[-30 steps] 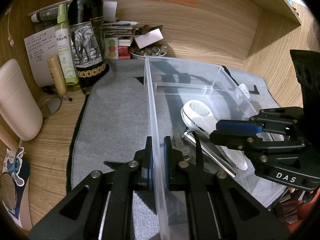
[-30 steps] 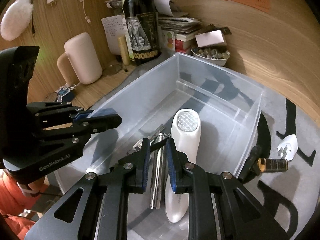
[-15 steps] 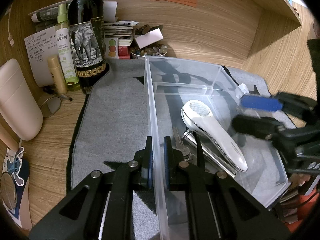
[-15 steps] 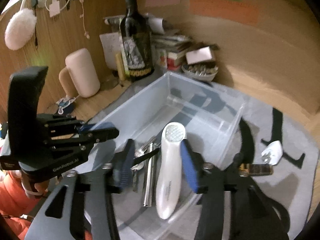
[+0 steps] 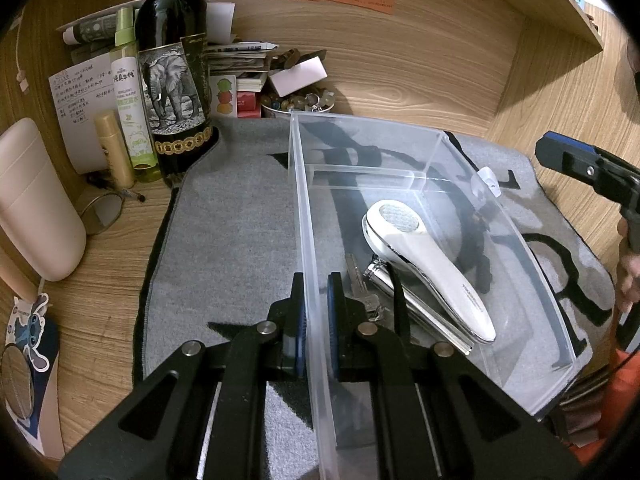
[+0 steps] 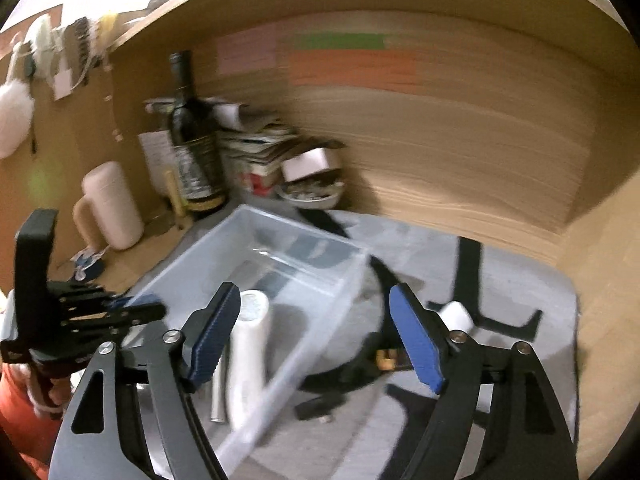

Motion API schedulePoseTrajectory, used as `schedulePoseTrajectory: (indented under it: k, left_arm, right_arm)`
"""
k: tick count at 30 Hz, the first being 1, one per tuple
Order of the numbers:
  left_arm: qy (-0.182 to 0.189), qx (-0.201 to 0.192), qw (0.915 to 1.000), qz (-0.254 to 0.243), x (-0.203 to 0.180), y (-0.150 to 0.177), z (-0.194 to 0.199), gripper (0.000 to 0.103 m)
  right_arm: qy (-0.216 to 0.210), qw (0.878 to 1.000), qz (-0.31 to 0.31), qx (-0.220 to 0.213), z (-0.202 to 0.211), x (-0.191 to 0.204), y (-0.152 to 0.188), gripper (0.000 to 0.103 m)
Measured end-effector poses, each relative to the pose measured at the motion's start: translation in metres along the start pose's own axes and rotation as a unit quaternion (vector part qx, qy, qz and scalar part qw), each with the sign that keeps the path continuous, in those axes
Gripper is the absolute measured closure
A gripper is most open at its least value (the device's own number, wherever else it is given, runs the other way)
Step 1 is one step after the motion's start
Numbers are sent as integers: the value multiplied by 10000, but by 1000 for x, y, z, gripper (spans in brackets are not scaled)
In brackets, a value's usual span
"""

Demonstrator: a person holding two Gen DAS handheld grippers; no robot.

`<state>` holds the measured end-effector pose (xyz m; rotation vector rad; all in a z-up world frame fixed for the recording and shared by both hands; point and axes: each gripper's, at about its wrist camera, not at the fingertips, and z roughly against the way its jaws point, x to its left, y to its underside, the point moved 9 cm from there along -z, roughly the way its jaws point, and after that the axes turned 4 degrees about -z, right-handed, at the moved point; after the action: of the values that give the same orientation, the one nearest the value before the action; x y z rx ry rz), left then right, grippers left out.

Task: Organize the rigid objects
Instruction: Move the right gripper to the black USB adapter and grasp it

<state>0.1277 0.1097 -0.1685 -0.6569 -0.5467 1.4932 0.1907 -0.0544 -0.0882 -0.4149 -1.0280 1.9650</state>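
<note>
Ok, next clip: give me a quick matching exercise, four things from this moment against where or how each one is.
Things:
1. left gripper
2. right gripper
3. white handheld device
4. wine bottle

States:
A. lying inside the clear bin
B. standing upright off the grey mat
C. shut on the bin wall
D. open, holding nothing

Pairs: 1-C, 2-D, 3-A, 4-B

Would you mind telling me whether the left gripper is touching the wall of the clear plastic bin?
Touching. The left wrist view shows the left gripper closed on the near side wall of the clear plastic bin, one blue pad pressed against each face of the wall.
</note>
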Motion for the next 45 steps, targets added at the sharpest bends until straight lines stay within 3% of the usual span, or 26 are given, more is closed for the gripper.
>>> schedulePoseTrajectory:
  k: [9,24,29,33,42,45]
  left_arm:
    - [0,3,10000,-5,0,0,0,96]
    - [-41,13,10000,-39,3,2,1,96]
    - [-42,14,10000,-41,3,2,1,96]
    - [-33,14,10000,-29,4,3,1,96]
    - [-34,19,10000,-31,4,4,0,96]
    - [-39,20,10000,-35,5,5,1,96]
  right_arm:
    - [224,9981,-302,486,-19,-38,34,28]
    - [20,9886,203,1489,-53,-23,110,29]
    - [-118,9891,183,1454,-57,-23,111,32]
    - [-242,9889,215,1447,-59,-20,110,43]
    - [-143,9872,575,1483,-58,-12,116,44]
    - [-178,9874,549,1474,-59,-13,114,53]
